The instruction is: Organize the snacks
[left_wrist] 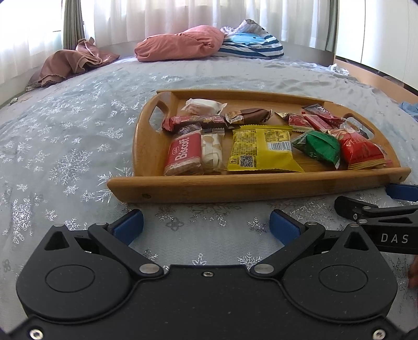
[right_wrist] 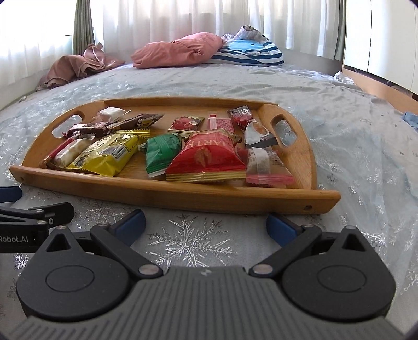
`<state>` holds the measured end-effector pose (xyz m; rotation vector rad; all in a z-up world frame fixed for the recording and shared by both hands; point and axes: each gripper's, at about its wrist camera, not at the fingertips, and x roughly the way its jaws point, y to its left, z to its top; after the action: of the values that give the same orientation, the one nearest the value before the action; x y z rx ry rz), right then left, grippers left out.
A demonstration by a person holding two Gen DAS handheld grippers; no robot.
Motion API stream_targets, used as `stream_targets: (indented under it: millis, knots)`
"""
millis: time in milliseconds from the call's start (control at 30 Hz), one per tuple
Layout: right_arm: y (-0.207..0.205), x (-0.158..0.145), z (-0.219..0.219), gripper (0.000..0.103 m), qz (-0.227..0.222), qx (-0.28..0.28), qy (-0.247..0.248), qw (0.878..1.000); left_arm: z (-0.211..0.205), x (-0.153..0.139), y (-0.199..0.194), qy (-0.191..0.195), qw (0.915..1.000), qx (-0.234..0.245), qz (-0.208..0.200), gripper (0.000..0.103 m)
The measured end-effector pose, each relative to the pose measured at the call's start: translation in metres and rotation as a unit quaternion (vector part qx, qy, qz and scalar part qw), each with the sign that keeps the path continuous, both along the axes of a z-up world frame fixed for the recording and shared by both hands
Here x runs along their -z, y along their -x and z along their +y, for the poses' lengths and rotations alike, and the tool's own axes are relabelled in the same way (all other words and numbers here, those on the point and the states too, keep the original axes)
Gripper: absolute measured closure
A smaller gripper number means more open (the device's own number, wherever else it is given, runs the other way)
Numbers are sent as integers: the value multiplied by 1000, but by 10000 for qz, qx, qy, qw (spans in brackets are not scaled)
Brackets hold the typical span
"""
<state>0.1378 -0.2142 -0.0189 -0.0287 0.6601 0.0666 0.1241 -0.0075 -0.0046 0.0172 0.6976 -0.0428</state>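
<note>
Resting low over the bedspread (left_wrist: 78, 146), both grippers face a wooden tray (left_wrist: 235, 187) that lies on the bed just ahead of them. The left gripper (left_wrist: 206, 226) has its blue pads spread wide with nothing between them, and the right gripper (right_wrist: 206, 226) stands the same way, empty. All the snacks lie inside the tray: a red Biscoff pack (left_wrist: 184, 154) at its left end, a yellow bag (left_wrist: 261, 147) beside it, then a green packet (left_wrist: 318, 146) and a red bag (right_wrist: 209, 157), with small wrapped bars and sachets behind them. A pink pillow (left_wrist: 180, 43) and a striped one (left_wrist: 250, 44) lie far back by the curtains (left_wrist: 169, 18).
</note>
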Motion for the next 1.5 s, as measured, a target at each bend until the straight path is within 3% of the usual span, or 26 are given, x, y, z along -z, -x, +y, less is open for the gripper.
stream_targets:
  millis: [1500]
  knots:
    - [0, 2, -5, 0, -19, 24, -218, 9998, 1, 1, 1, 45, 10000, -26, -84, 0]
